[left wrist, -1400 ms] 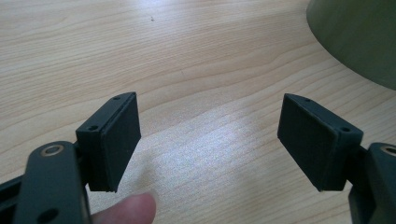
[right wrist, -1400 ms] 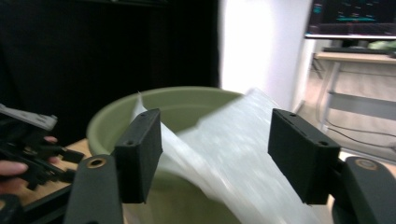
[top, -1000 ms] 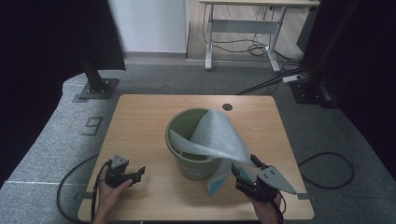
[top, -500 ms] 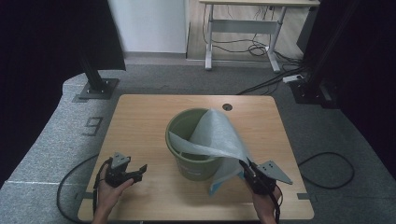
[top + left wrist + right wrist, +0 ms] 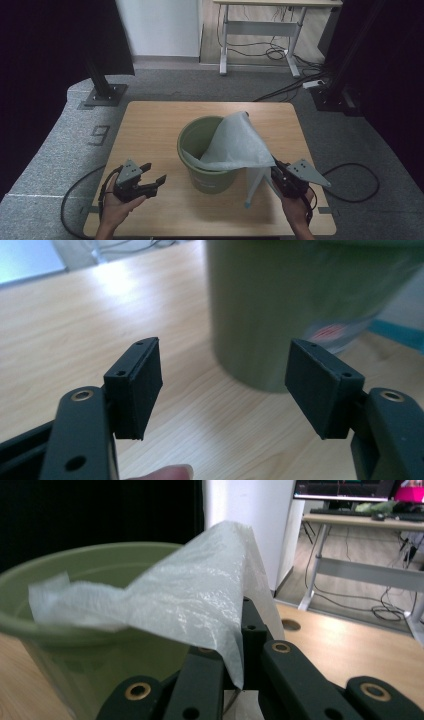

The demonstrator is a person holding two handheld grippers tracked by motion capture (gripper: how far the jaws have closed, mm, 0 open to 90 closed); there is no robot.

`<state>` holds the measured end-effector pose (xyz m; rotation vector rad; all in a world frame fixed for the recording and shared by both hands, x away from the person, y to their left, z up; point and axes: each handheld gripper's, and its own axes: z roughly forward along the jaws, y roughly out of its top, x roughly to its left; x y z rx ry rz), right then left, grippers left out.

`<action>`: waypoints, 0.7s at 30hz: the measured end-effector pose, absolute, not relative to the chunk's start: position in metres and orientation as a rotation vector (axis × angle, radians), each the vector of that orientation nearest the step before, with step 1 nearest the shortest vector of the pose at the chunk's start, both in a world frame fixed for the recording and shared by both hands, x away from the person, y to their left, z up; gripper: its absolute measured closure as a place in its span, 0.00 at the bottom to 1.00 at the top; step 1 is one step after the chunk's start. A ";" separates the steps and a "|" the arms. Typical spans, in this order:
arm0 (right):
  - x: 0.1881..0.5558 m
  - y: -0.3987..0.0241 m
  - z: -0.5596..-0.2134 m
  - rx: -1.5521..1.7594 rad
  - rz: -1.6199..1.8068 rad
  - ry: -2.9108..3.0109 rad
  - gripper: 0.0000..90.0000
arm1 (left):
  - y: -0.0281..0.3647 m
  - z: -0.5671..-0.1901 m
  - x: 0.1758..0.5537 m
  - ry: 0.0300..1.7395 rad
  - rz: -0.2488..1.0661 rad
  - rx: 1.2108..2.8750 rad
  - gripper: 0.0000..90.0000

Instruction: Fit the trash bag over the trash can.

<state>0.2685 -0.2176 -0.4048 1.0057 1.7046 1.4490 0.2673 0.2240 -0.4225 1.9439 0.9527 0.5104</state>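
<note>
- Where the person's forearms enter at the near table edge, the left gripper (image 5: 150, 181) sits in the left hand (image 5: 117, 207), above the wooden table (image 5: 150, 125) and pointing toward the bucket; its jaws stand spread with nothing between them, having just been closing a little.
- In the left gripper view, the same two black pads (image 5: 140, 385) frame bare tabletop, with the bucket's green wall (image 5: 280, 310) just beyond them and a fingertip (image 5: 165, 472) at the bottom edge.
- Right gripper (image 5: 276, 170), near right, held in the right hand (image 5: 295, 210): jaws pressed together, pinching an edge of the translucent plastic bag (image 5: 237, 145); grey three-cornered plate (image 5: 307, 172) on top.
- In the right gripper view, the bag's film (image 5: 200, 605) is drawn out of the closed jaws and rises to a peak over the bucket rim (image 5: 75, 560).
- Green bucket (image 5: 207, 175), upright at mid-table; the bag drapes from inside it over the right rim, pulled taut toward the right gripper, with a loose strip (image 5: 252, 187) hanging down beside the bucket wall.
- Small round hole (image 5: 246, 114) in the table, behind the bucket.
- Far floor: black stand base (image 5: 102, 95) at left, a desk frame (image 5: 260, 30) with trailing cables (image 5: 280, 50) at the back.
</note>
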 end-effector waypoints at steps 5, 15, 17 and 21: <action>0.274 -0.212 -0.383 0.967 1.463 1.720 0.98 | 0.206 -0.400 0.263 0.874 0.480 1.936 0.35; 0.276 -0.179 -0.350 0.873 1.473 1.774 0.98 | 0.156 -0.371 0.265 0.711 0.459 1.981 0.36; 0.276 -0.174 -0.348 0.867 1.481 1.785 0.98 | 0.152 -0.372 0.265 0.701 0.451 1.989 0.36; 0.279 -0.165 -0.348 0.864 1.486 1.815 0.98 | 0.147 -0.376 0.265 0.691 0.434 1.990 0.36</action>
